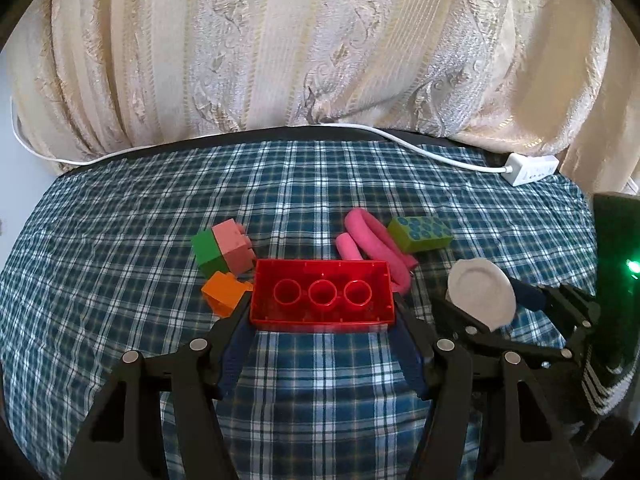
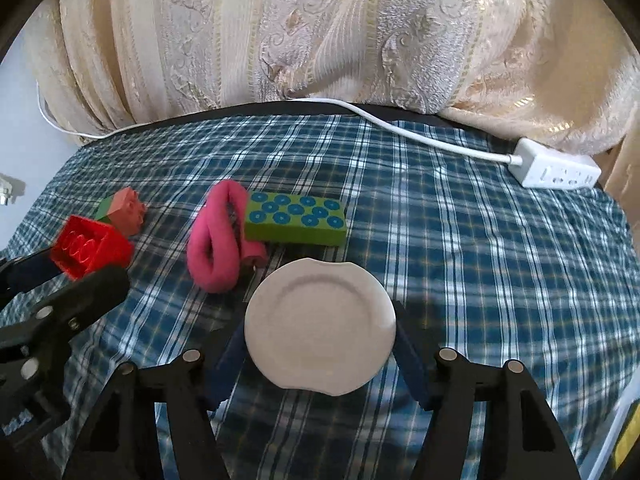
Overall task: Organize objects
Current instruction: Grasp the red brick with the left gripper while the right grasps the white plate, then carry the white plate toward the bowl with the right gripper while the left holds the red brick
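A: What has the left gripper got?

B: Its two fingers are closed on the ends of a red brick, held hollow side toward the camera with three round tubes showing. It hangs over the plaid cloth toward the near edge of the table.

A: And the right one?

B: The right gripper is clamped on a small white plate, one finger on each side of its rim. The plate faces the camera, off the cloth.

A: What lies beyond the brick?

B: Just behind its left end sits an orange block, partly hidden by the left finger. Behind that, a green and pink block lies on its side. Behind the right end, a pink foam tube bent into a loop; the brick covers its near part. Whether tube and brick touch I cannot tell.

A: Anything else in that cluster?

B: A green brick with blue dots lies flat, right beside the tube on its right, toward the middle of the table.

A: And the far edge?

B: A white power strip rests at the far right corner, its white cord running along the far edge to the left. A cream patterned curtain hangs behind the table. The two grippers are near each other, left beside right.
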`<state>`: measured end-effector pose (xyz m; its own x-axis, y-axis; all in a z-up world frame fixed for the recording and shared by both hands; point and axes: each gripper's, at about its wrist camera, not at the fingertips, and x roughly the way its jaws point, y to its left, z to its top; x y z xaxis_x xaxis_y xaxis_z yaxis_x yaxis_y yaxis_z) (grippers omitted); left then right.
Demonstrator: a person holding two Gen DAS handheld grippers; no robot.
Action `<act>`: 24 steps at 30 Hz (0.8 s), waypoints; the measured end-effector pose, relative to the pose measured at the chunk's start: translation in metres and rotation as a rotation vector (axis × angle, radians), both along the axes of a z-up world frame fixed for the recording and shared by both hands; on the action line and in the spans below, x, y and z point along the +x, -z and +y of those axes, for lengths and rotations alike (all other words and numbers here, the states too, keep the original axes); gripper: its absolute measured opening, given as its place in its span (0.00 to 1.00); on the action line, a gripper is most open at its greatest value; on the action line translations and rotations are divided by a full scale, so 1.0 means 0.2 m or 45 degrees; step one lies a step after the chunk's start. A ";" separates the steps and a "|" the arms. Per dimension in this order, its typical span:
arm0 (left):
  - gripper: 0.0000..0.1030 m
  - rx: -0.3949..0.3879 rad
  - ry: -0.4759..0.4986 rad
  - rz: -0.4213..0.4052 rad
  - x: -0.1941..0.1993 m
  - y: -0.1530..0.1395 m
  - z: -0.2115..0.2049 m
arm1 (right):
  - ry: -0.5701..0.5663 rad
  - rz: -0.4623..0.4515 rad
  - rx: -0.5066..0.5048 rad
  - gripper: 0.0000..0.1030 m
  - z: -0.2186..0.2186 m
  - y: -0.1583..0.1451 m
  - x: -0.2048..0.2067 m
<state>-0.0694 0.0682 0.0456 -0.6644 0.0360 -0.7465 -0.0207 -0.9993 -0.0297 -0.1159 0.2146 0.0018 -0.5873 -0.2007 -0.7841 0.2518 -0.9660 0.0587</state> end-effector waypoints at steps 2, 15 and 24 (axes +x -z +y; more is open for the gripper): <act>0.63 0.001 0.013 0.004 0.01 -0.01 0.01 | 0.014 0.012 -0.017 0.68 0.02 -0.02 0.04; 0.63 0.003 0.116 0.039 0.10 -0.05 0.14 | 0.186 0.142 -0.111 0.68 0.28 -0.20 0.40; 0.63 -0.003 0.237 0.058 0.18 -0.08 0.27 | 0.374 0.200 -0.150 0.68 0.57 -0.28 0.63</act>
